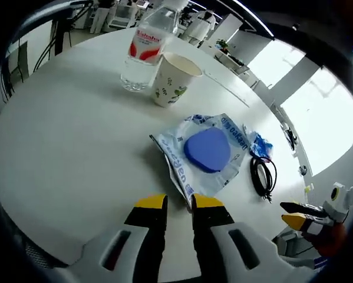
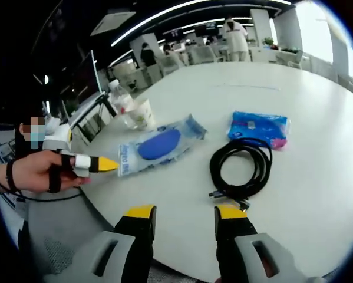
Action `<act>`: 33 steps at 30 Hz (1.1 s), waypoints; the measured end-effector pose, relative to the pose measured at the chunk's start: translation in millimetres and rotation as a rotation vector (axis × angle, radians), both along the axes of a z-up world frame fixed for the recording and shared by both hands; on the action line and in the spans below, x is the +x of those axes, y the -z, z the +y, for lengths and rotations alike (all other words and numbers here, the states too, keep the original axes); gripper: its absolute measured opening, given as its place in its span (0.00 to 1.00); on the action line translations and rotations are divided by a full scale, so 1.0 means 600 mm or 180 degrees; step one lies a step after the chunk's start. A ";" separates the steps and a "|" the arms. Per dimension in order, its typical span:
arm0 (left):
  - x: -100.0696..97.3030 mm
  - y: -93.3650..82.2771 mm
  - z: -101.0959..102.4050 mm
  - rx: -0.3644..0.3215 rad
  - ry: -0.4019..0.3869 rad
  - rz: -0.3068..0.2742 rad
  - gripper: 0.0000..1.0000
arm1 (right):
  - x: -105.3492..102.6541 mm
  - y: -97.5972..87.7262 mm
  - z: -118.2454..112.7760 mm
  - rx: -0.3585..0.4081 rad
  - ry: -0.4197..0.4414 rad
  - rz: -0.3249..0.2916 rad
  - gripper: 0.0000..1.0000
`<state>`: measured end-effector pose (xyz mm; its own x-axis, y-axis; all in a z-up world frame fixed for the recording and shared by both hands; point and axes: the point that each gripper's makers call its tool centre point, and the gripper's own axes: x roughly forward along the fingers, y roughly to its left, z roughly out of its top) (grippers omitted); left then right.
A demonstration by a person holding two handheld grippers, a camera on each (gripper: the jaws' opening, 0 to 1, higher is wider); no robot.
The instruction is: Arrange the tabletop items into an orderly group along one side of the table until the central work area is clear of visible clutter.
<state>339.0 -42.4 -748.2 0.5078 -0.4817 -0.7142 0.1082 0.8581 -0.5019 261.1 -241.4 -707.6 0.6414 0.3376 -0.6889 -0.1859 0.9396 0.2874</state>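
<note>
On a round white tabletop (image 1: 64, 135) in an open office, seen from the left gripper view, the left tongs (image 1: 179, 203) sit low over the near edge, their yellow-tipped jaws drawn narrow, the right-hand tip touching the corner of a clear packet (image 1: 203, 154) holding a blue heart-shaped pad; whether that corner is pinched cannot be told. Just beyond the packet, toward the far edge, a printed paper cup (image 1: 173, 79) stands upright, touching or nearly touching a clear water bottle (image 1: 145, 50) with a red-and-white label. Near the packet's right side lies a small blue tissue pack (image 1: 260, 144), and just beside it a coiled black cable (image 1: 263, 175). The right tongs (image 1: 297, 214) enter past the tabletop's right edge.

From the right gripper view, the right tongs (image 2: 185, 212) hang wide open over the near edge, holding nothing. The black cable (image 2: 242, 168) lies coiled just ahead of them, with the blue tissue pack (image 2: 260, 128) touching its far side. To the left, the packet (image 2: 158, 146) stretches toward the tabletop's left edge, where a hand (image 2: 38, 172) brings the left tongs (image 2: 108, 164) to its corner. Cup (image 2: 142, 114) and bottle (image 2: 121, 101) stand together at the far left edge. People stand among desks in the background.
</note>
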 end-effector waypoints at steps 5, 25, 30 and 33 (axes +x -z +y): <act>0.001 0.002 -0.006 -0.0077 -0.0022 0.0025 0.14 | -0.011 0.001 -0.003 0.0007 0.0025 0.0026 0.40; 0.007 0.019 -0.019 -0.0118 -0.0074 0.0106 0.07 | -0.036 0.002 -0.003 0.0104 0.0097 0.0089 0.44; 0.008 0.019 -0.023 -0.0113 -0.0063 0.0104 0.05 | -0.040 0.003 -0.002 0.0106 0.0075 0.0090 0.45; 0.010 0.019 -0.028 -0.0099 -0.0049 0.0099 0.04 | -0.042 0.004 -0.003 0.0116 0.0073 0.0094 0.46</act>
<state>344.7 -58.9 -759.7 0.4931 -0.4961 -0.7147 0.0788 0.8436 -0.5312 235.8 -243.5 -709.8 0.6289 0.3483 -0.6951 -0.1553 0.9323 0.3266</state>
